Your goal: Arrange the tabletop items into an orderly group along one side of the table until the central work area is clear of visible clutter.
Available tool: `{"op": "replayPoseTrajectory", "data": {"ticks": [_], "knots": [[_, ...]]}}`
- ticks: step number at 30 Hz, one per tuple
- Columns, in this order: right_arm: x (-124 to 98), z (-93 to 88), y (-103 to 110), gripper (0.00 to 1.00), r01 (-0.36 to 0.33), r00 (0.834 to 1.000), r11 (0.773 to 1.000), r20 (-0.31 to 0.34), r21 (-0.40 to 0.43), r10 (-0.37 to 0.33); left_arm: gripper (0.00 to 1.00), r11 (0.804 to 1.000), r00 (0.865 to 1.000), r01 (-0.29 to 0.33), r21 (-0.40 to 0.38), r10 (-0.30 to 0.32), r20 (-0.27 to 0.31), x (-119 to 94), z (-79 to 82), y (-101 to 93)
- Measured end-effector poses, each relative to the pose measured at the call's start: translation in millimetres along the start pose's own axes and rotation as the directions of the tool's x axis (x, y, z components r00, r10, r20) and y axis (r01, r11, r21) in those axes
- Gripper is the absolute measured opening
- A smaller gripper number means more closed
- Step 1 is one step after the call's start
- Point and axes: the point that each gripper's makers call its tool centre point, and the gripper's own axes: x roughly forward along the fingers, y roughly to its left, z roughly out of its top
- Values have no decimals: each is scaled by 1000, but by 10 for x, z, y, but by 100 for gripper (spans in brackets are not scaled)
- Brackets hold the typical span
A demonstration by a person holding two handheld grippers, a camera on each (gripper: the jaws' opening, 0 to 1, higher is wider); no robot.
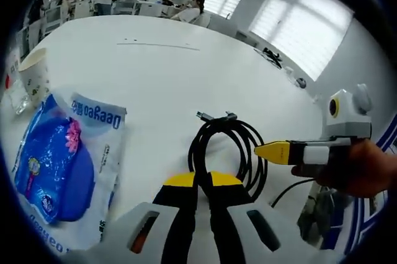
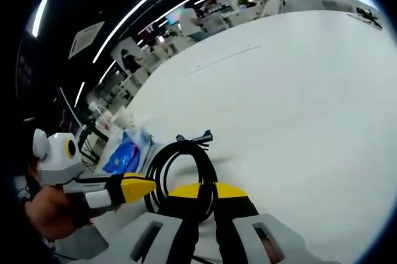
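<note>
In the left gripper view, the left gripper (image 1: 203, 180) rises from the bottom edge with its yellow-tipped fingers (image 1: 180, 180) drawn almost together on the near side of a coiled black cable (image 1: 231, 152), which lies on the white tabletop (image 1: 186, 72) with its two plug ends pointing away; a strand of the coil runs between the tips, so the fingers appear to be pinching it. The right gripper (image 1: 273, 151) reaches in from the right edge, held in a person's hand (image 1: 363, 171), its yellow tip touching the outer loop of the coil. To the left of the cable lies a flat blue-and-white plastic packet (image 1: 59, 165), and beyond that, near the edge, a paper cup (image 1: 35, 75) stands upright. In the right gripper view, the right gripper's own yellow fingers sit close together at the bottom, again with the cable's loop passing between them, seemingly clamped on it; the left gripper comes in from the left with its tip beside the coil, and the blue packet lies just past it. The step in hand appears to be gathering the cable with both tools. The next move likely calls for a firm shared hold, then carrying the coil toward the packet and cup without letting the loops spring apart.
</note>
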Motion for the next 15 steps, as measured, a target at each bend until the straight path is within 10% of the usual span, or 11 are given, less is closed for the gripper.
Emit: {"op": "replayPoseTrajectory", "data": {"ticks": [15], "knots": [[265, 250, 40, 3, -17, 999, 1000, -35, -22, 16, 3, 997, 999, -36, -68, 36, 6, 300, 201, 335]]}}
